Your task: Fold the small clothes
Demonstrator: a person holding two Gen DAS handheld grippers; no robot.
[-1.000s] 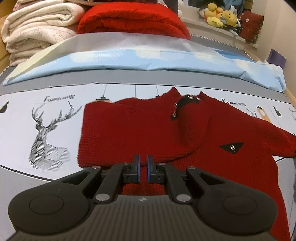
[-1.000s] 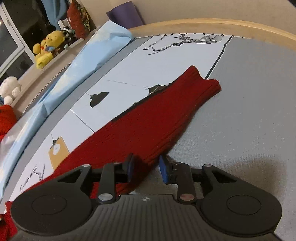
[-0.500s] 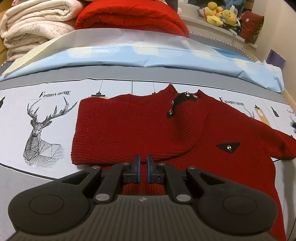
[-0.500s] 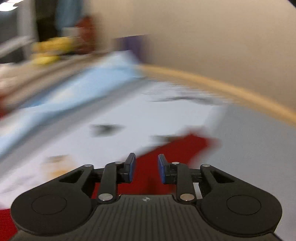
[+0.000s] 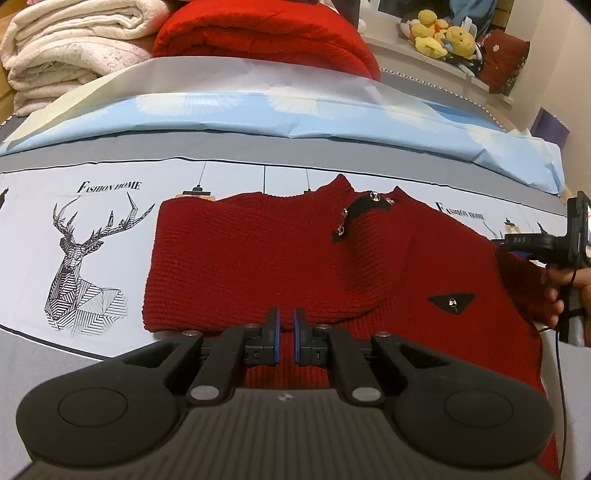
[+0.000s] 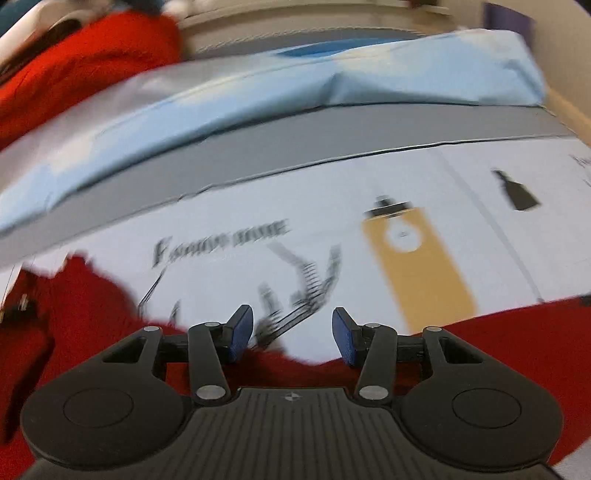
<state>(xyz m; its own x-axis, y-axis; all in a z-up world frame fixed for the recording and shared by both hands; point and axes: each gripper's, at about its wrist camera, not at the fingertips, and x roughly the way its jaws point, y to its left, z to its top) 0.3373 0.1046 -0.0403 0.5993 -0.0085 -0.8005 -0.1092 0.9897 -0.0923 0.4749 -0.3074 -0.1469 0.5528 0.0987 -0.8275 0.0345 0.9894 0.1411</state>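
A small dark red knit sweater (image 5: 280,266) lies flat on the printed bedsheet (image 5: 92,206), its left sleeve folded across the chest. It has black tabs with metal snaps at the collar and chest. My left gripper (image 5: 285,334) hovers over the sweater's lower hem with its jaws almost closed and nothing between them. My right gripper (image 6: 292,338) is open and empty above the sweater's right shoulder and sleeve (image 6: 517,332); that view is blurred. The right gripper also shows at the right edge of the left wrist view (image 5: 565,251), held in a hand.
A light blue duvet (image 5: 295,110) runs across the bed behind the sweater. Folded white blankets (image 5: 66,55) and a red blanket (image 5: 258,33) are stacked at the back. Plush toys (image 5: 443,37) sit on a ledge at the far right.
My right gripper has swung left from the sleeve's far end to the shoulder area and opened wider. My left gripper has barely moved, backing off slightly from the sweater.
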